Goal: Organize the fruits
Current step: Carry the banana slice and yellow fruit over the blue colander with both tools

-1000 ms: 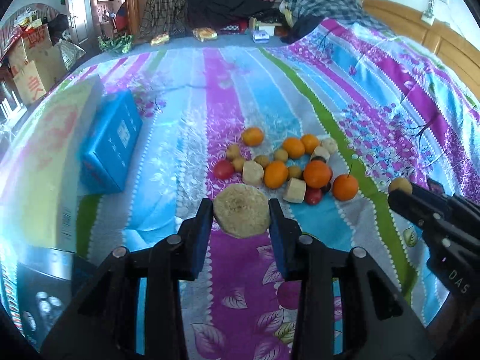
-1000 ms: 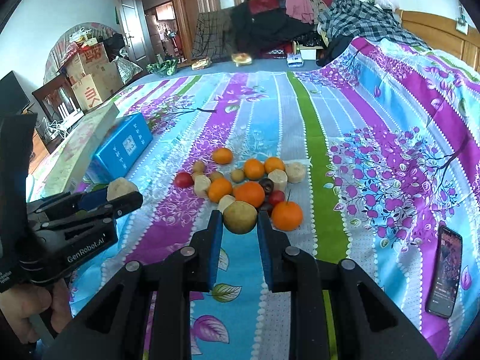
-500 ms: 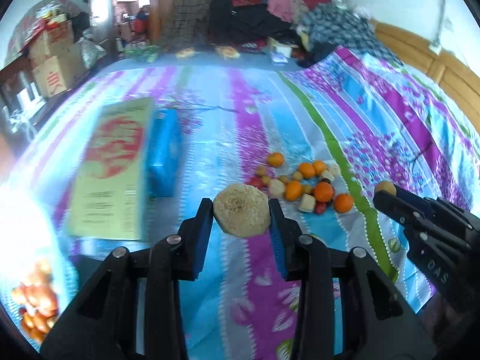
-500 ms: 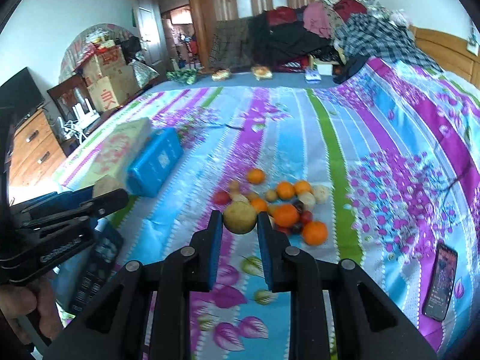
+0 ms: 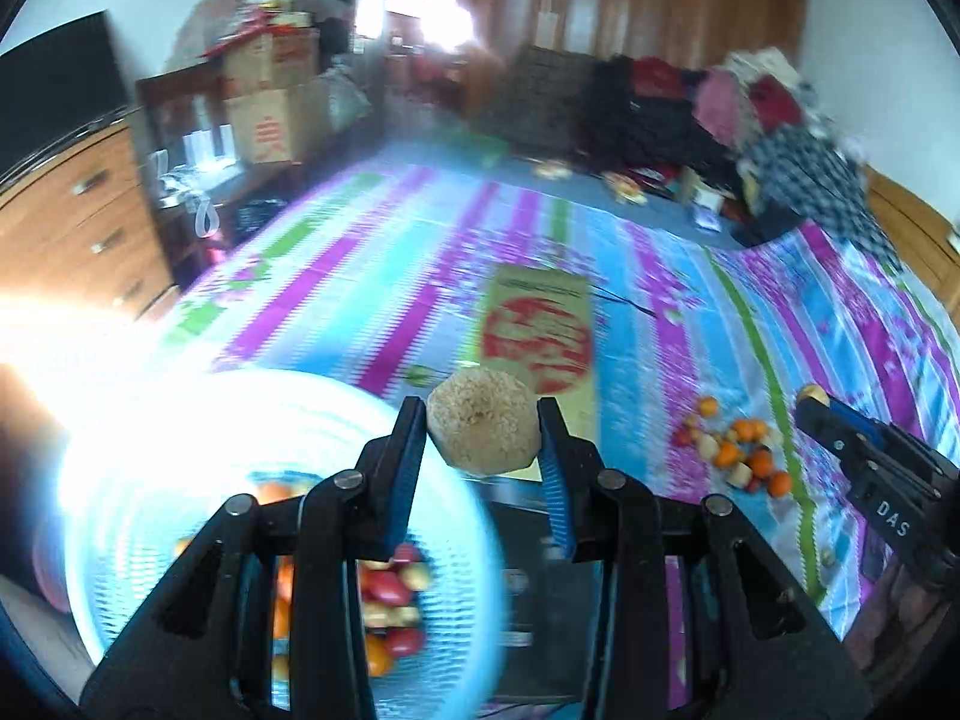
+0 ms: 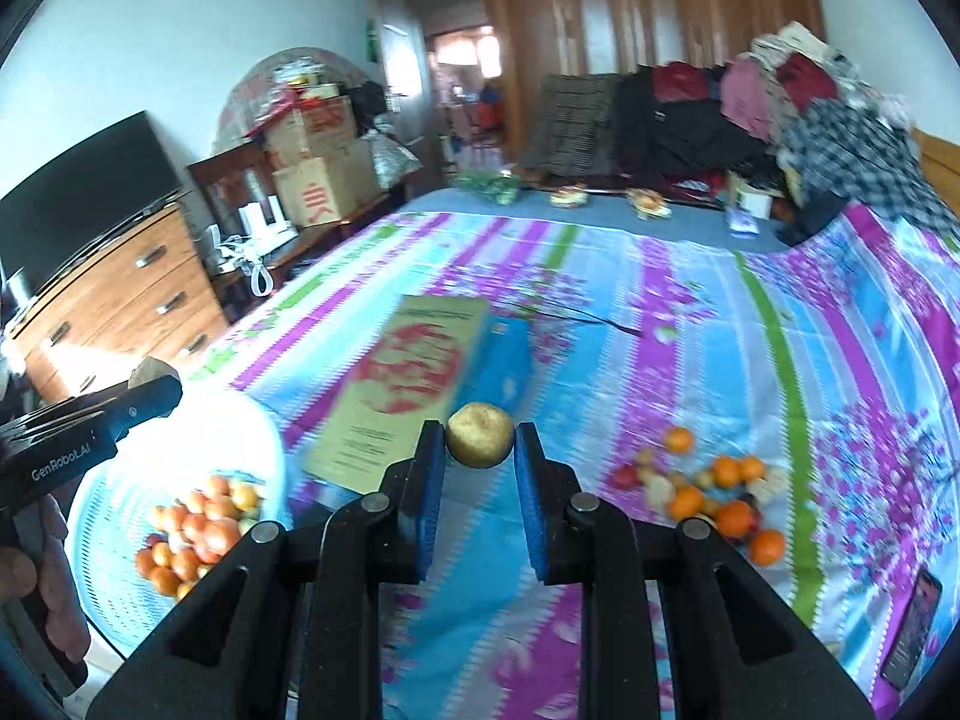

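My left gripper (image 5: 482,429) is shut on a rough tan round fruit (image 5: 482,431), held above the far rim of a pale blue basket (image 5: 150,450) that holds several orange and red fruits (image 5: 390,594). My right gripper (image 6: 479,435) is shut on a small yellow-brown fruit (image 6: 479,434), in the air over the striped bedspread. From the right wrist the basket (image 6: 180,546) lies at lower left, with my left gripper (image 6: 150,387) above its rim. A loose pile of oranges and small fruits (image 6: 708,495) lies on the bed to the right; the left wrist view has this pile (image 5: 735,447) at right.
A flat tan box with a red print (image 6: 408,390) and a blue box (image 6: 507,366) lie mid-bed. A phone (image 6: 912,630) rests at lower right. A dresser with a TV (image 6: 114,306) and cartons stand left of the bed; clothes (image 6: 720,114) are heaped at the far end.
Both grippers rose and swung left, each still holding its fruit. The basket of fruit has come into both views and the fruit pile has slid off to the right.
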A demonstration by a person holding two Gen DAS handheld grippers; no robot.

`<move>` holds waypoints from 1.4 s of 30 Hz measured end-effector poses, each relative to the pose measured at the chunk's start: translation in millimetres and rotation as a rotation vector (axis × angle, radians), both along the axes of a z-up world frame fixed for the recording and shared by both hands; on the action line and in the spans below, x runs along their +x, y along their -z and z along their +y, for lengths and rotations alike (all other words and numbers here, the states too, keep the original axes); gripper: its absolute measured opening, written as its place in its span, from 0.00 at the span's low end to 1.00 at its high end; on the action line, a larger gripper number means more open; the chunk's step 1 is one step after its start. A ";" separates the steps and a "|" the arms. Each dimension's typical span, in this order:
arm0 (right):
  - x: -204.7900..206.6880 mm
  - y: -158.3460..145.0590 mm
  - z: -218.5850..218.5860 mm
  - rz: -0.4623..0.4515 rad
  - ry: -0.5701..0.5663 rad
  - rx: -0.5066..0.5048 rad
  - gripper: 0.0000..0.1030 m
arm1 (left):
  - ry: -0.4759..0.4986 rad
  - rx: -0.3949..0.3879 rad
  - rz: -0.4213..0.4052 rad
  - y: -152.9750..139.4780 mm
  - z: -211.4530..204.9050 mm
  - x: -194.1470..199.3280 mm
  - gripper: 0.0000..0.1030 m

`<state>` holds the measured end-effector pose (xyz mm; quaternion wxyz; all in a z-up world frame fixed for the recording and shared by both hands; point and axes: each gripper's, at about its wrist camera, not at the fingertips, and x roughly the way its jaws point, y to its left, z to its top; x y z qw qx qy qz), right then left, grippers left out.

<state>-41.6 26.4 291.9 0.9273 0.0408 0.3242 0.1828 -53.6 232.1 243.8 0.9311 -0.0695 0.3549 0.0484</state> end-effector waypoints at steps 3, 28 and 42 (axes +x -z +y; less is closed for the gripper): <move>-1.6 -12.8 31.4 -0.008 -0.054 0.015 0.26 | -0.059 -0.004 0.000 -1.2 28.2 -7.8 0.36; -9.0 -5.2 207.3 0.127 -0.324 -0.034 0.26 | -0.288 -0.078 0.085 33.6 170.2 -46.1 0.36; 0.4 38.6 226.6 0.274 -0.368 -0.099 0.26 | -0.270 -0.075 0.210 62.0 189.1 -46.9 0.36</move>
